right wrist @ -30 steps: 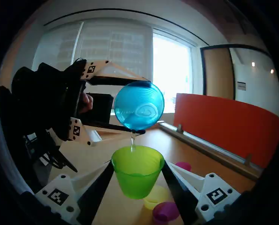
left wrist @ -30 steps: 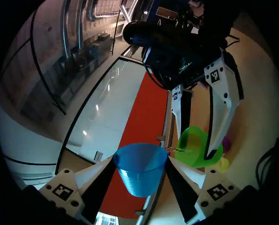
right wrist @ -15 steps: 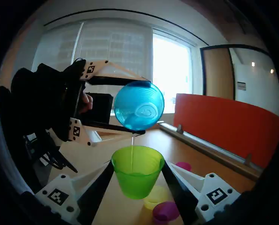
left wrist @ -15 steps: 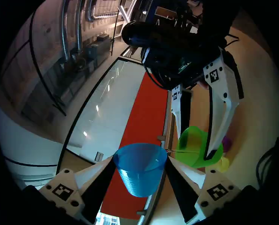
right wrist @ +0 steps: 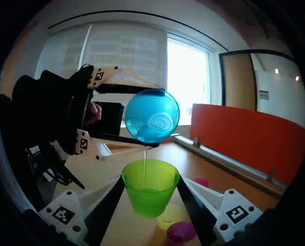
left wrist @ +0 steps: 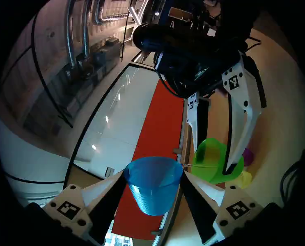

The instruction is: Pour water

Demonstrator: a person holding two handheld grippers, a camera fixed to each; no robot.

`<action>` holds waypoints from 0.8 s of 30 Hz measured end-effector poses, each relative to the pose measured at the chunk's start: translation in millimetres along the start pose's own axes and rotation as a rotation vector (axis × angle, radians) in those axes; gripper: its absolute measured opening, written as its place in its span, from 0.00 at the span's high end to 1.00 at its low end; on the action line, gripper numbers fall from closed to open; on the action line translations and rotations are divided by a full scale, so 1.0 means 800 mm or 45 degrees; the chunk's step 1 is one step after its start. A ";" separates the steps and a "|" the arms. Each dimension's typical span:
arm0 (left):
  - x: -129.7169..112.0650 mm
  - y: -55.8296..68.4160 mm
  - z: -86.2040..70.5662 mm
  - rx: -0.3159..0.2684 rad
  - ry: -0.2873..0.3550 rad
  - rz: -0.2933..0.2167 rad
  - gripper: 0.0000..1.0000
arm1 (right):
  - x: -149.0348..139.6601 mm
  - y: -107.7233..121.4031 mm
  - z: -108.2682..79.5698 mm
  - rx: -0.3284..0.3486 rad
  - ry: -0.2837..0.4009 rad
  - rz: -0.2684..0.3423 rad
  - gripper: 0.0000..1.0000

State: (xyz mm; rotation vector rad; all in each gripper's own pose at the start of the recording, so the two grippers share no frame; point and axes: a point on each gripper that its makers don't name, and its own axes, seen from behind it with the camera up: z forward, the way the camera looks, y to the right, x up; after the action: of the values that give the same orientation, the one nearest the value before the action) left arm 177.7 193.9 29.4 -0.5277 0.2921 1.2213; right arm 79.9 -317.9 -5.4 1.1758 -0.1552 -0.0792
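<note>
**Pour under way: blue cup draining into green**

In the right gripper view, the left gripper (right wrist: pixel 151 115) reaches in from the left with a hand (right wrist: pixel 95 111) behind it. Both its fingers are closed tight on a blue cup (right wrist: pixel 152 119), which is tipped onto its side with its mouth facing the camera. A thin stream of water (right wrist: pixel 144 164) falls from the cup's lower lip. A little water pools inside that lip, so I judge the blue cup is nearly empty.

The right gripper (right wrist: pixel 150 182) clamps an upright green cup (right wrist: pixel 151 192) between both fingers, directly under the stream. The water lands inside the rim, and a shallow pool shows at the bottom. By my reading the transfer is mostly done. What is left is to drain the last of it, turn the blue cup upright and set both cups down.

Both cups hang above the table (right wrist: pixel 218 180), and the blue lip sits just above the green rim without touching it. Below and a little right of the green cup, a yellow cup (right wrist: pixel 170 215), a purple cup (right wrist: pixel 181 233) and a pink cup (right wrist: pixel 200 181) stand on the table. They crowd any landing spot there. Farther right, a rail (right wrist: pixel 218 158) and an orange partition (right wrist: pixel 251 139) run along the table's edge and close off that side. The bare table to the left looks like the freer way out.
</note>
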 end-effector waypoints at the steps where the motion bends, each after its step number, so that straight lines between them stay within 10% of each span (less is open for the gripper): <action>1: 0.000 -0.001 0.000 0.000 0.000 0.000 0.12 | 0.000 0.000 0.000 0.000 0.001 0.000 0.08; 24: 0.007 -0.006 -0.006 0.011 0.003 0.026 0.13 | 0.007 -0.002 -0.001 -0.001 0.012 -0.014 0.08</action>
State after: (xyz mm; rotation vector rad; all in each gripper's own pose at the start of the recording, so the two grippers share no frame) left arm 184.3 194.5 24.0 -0.5198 0.3052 1.2384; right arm 85.8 -318.6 -7.2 1.1758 -0.1404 -0.0833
